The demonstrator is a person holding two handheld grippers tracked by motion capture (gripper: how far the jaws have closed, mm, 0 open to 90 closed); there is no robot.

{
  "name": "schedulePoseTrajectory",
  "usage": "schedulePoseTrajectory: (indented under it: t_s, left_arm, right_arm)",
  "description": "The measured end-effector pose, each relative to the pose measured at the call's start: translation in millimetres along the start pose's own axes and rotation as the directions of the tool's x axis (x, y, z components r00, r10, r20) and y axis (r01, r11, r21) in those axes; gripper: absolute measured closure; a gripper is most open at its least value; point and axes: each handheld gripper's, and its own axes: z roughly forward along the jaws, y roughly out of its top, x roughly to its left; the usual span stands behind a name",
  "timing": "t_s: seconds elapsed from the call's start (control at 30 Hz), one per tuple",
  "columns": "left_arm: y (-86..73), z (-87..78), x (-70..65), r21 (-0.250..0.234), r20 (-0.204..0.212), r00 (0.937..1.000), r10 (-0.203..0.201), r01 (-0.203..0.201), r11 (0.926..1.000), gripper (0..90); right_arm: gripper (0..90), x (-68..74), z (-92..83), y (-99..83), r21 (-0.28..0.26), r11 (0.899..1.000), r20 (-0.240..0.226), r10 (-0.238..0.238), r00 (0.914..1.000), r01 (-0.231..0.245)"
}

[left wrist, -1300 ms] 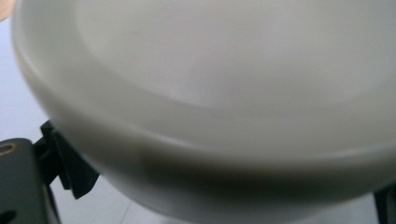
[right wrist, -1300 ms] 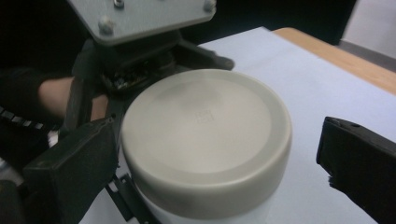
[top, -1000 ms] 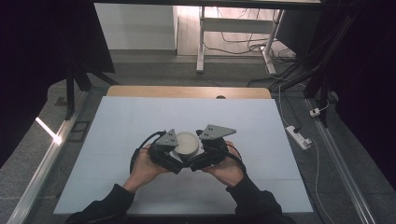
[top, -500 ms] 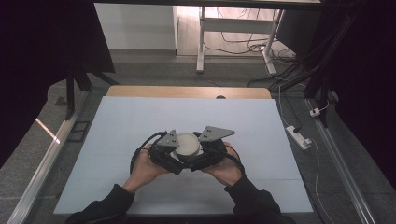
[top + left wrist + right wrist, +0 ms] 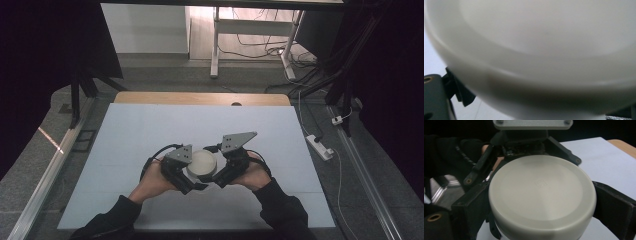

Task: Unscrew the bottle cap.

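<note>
The round white lid sits flat between my grippers, the right gripper clamping its rim on both sides, the left gripper opposite, its grip indeterminate.

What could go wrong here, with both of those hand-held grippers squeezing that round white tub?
The white tub looks smooth and round, and the right hand-held gripper holds its lid only by the curved sides, so it might slip out. The left hand-held gripper presses in from the opposite side; uneven force could tip or twist the tub. It sits near the table edge closest to the person, so a slip might send it off.
</note>
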Motion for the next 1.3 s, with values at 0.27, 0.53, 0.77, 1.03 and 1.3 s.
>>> schedulePoseTrajectory:
  t_s: [0.27, 0.53, 0.77, 1.03, 1.3]
  left_arm:
    - [1.1, -1.5, 0.4, -0.011, -0.069, 0.9969, -0.038, 0.037, 0.9993, 7.4]
    - [0.5, -4.1, 2.4, -0.019, -0.218, 0.9676, -0.127, 0.126, 0.9918, 7.4]
    - [3.8, -1.7, -2.3, -0.004, -0.26, 0.9571, -0.128, 0.132, 0.9913, 7.4]
    - [5.0, -2.4, -3.5, -0.005, -0.229, 0.9676, -0.106, 0.108, 0.9941, 7.4]
    - [-0.3, -4.5, 3.0, -0.009, -0.088, 0.994, -0.065, 0.064, 0.9979, 7.4]
  right_arm:
    - [1.4, 3.1, -2.4, 2.5, -0.024, 1.0, 0.062, 0.005, 0.998, -0.004]
    - [0.0, 13.3, 2.6, 12.0, -0.028, 0.996, 0.267, 0.094, 0.9591, -0.089]
    - [0.0, 23.9, 20.1, 12.5, -0.023, 0.993, 0.403, 0.114, 0.908, -0.115]
    - [6.6, 25.6, 20.3, 10.9, -0.047, 0.993, 0.398, 0.12, 0.9096, -0.11]
    - [6.9, 16.1, 13.9, 8.0, -0.03, 0.995, 0.252, 0.104, 0.962, -0.1]
